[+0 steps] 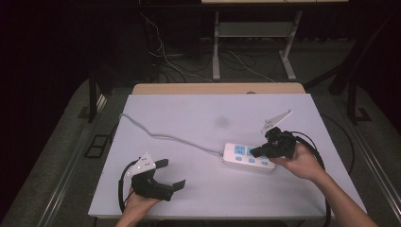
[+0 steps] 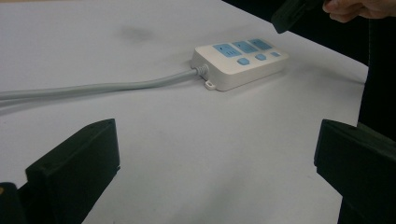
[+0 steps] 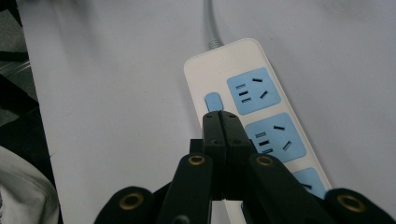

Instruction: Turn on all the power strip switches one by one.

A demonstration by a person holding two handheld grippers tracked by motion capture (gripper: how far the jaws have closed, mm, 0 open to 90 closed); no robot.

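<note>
A white power strip [image 1: 248, 155] with blue sockets and blue switches lies on the white table, right of centre, its grey cable [image 1: 161, 135] running off to the back left. My right gripper [image 1: 254, 152] hovers just above the strip, jaws shut with nothing between them. In the right gripper view the closed tips [image 3: 221, 117] sit over the row of blue switches [image 3: 213, 100] beside the sockets [image 3: 252, 90]. My left gripper [image 1: 173, 174] rests at the table's front left, jaws open and empty. The left gripper view has the strip [image 2: 240, 60] far ahead of its wide-apart jaws.
The white table top [image 1: 208, 118] ends at a wooden strip [image 1: 217, 88] at the back. Beyond it stand a metal frame [image 1: 250, 42] and loose cables [image 1: 163, 56] on the floor. Black cables trail from both grippers.
</note>
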